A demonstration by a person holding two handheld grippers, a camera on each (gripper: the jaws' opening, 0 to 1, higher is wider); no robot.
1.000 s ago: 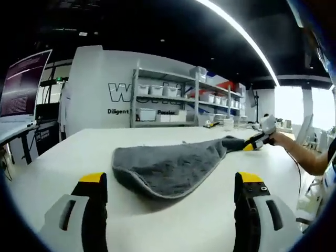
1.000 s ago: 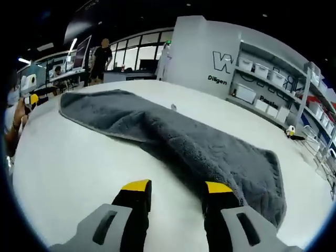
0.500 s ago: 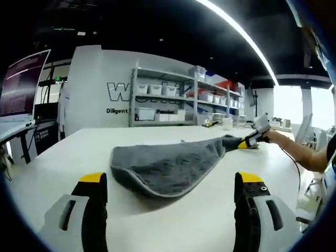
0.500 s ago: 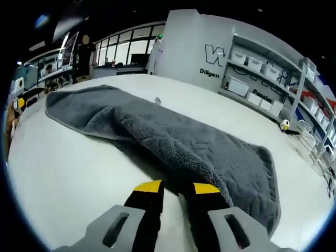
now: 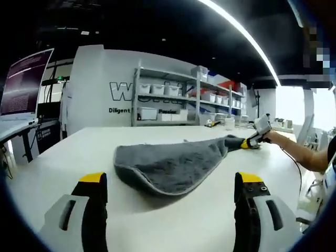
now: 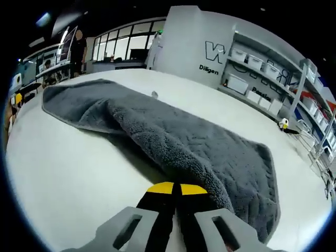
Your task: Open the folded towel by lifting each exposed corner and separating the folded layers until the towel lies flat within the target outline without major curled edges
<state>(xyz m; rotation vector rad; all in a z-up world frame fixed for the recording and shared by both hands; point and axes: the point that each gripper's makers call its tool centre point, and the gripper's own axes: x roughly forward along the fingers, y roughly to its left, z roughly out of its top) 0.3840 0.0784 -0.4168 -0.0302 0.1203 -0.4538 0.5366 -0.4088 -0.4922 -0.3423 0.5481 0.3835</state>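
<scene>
Right gripper [image 6: 176, 188] clenched on near edge of grey towel [image 6: 173, 142], which lies partly folded on white worktop [image 6: 63, 168]; left gripper [image 5: 170, 181] released, apart; lift corner slowly, peel layer w/o dragging whole towel.

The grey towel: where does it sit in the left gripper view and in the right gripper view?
Left gripper view: the grey towel lies mid-frame on the white table, its far end at the right gripper.
Right gripper view: it runs from upper left to lower right, its near edge at the right gripper's tips.
Shared landmark: the shelving rack of white bins.
</scene>
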